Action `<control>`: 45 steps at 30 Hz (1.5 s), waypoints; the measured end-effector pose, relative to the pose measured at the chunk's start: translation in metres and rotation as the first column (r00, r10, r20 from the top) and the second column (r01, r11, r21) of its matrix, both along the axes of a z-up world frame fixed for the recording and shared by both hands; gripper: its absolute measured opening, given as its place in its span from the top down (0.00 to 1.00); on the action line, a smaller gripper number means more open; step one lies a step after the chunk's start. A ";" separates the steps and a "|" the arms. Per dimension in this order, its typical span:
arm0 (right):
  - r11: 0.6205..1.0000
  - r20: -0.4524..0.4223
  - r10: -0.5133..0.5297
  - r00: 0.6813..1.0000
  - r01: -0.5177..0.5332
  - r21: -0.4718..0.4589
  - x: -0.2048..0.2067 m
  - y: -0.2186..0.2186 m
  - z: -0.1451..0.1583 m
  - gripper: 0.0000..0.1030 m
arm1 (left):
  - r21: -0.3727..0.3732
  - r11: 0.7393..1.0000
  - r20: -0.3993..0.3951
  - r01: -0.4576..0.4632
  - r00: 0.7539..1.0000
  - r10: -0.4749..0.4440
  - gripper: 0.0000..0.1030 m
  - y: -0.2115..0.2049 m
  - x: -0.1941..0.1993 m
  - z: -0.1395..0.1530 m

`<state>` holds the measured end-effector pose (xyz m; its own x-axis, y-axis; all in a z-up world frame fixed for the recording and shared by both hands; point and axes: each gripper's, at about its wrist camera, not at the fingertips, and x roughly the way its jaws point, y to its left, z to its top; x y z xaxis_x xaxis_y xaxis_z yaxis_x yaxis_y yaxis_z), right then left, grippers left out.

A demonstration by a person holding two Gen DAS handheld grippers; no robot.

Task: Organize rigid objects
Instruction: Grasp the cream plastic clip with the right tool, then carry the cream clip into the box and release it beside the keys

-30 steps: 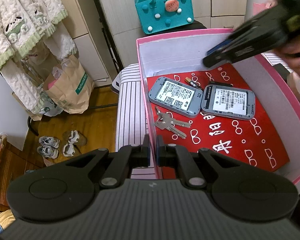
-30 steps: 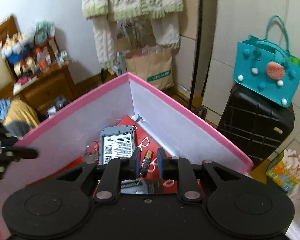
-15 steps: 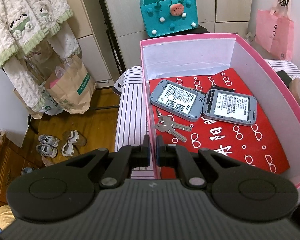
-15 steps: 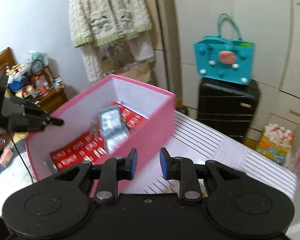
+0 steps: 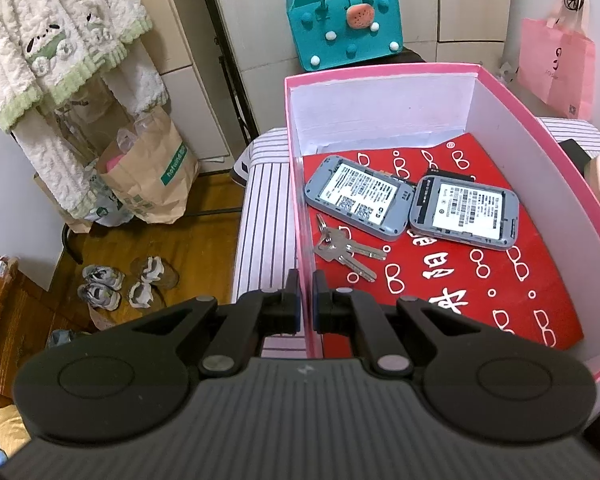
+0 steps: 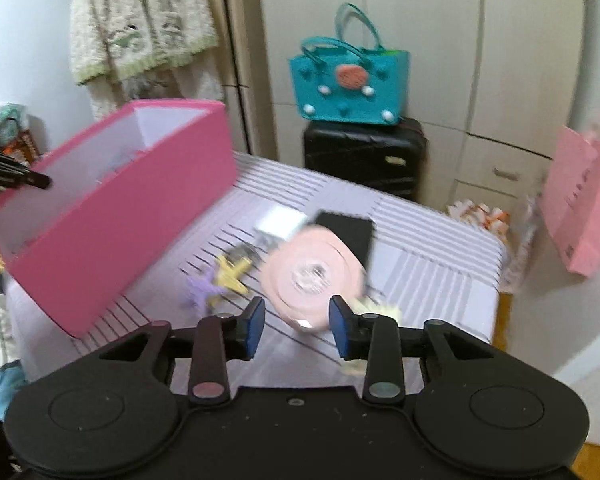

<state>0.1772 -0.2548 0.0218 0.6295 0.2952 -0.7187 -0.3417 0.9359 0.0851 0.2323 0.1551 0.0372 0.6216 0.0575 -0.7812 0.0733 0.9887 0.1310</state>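
While the left gripper (image 5: pixel 306 300) pinches the near-left wall of the pink box (image 5: pixel 380 70) with its jaws shut on the rim, the right gripper (image 6: pixel 297 330) hangs over the striped tabletop (image 6: pixel 432 260), its jaws having just been opening, now partly apart with nothing between them. Inside the box lie two grey devices (image 5: pixel 358 196), label side up, and a bunch of keys (image 5: pixel 342 250) on a red sheet. Loose things wait to the right of the box: a round pink case (image 6: pixel 314 276) straight ahead of the right jaws, a black slab (image 6: pixel 348 232) behind it, a white block (image 6: pixel 280 222) and small yellow and purple pieces (image 6: pixel 228 274) to its left, all blurred.

The pink case looks like the likely next pick. It seems wider than the present gap, so the jaws would need to spread more before descending, and should straddle it across its middle so it does not squirt out sideways. Keeping the left hold steady would stop the box sliding when the piece is dropped into the bare red area near the front.
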 end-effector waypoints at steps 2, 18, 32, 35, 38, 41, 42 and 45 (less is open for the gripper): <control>1.000 -0.008 -0.024 1.000 0.024 -0.018 -0.004 -0.005 -0.008 0.60 | -0.008 1.000 -0.012 -0.003 1.000 0.003 0.96 0.001 0.000 -0.002; 0.990 -0.016 -0.137 0.990 0.137 -0.017 0.019 -0.025 -0.050 0.49 | 0.009 1.000 -0.024 -0.008 1.000 0.009 0.96 0.000 -0.002 0.000; 0.986 0.017 -0.164 0.986 0.164 0.013 0.003 -0.024 -0.022 0.64 | 0.033 0.999 -0.015 0.020 1.000 -0.020 0.96 -0.004 -0.008 0.003; 0.990 0.026 -0.131 0.991 0.130 0.046 -0.003 -0.015 -0.005 0.64 | 0.028 0.999 -0.016 0.033 0.999 -0.033 0.96 -0.003 -0.008 0.003; 0.993 0.030 -0.077 0.997 0.074 0.088 -0.004 -0.002 0.013 0.64 | 0.012 0.998 -0.030 0.055 0.998 -0.055 0.96 -0.003 -0.008 0.004; 0.989 0.035 0.007 0.999 -0.012 0.146 -0.001 0.017 0.031 0.64 | 0.027 0.997 -0.031 0.069 0.997 -0.068 0.95 -0.004 -0.008 0.003; 0.986 0.037 0.036 0.999 -0.041 0.163 0.000 0.024 0.036 0.64 | 0.029 0.997 -0.031 0.071 0.997 -0.070 0.95 -0.004 -0.008 0.003; 0.969 0.050 0.131 0.990 -0.139 0.205 0.007 0.051 0.051 0.64 | 0.023 0.997 -0.032 0.073 0.997 -0.073 0.95 -0.002 -0.007 0.003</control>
<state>0.1844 -0.2038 0.0727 0.5978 0.5192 -0.6108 -0.4701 0.8442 0.2576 0.2252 0.1531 0.0403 0.6004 0.0317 -0.7991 0.1495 0.9771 0.1511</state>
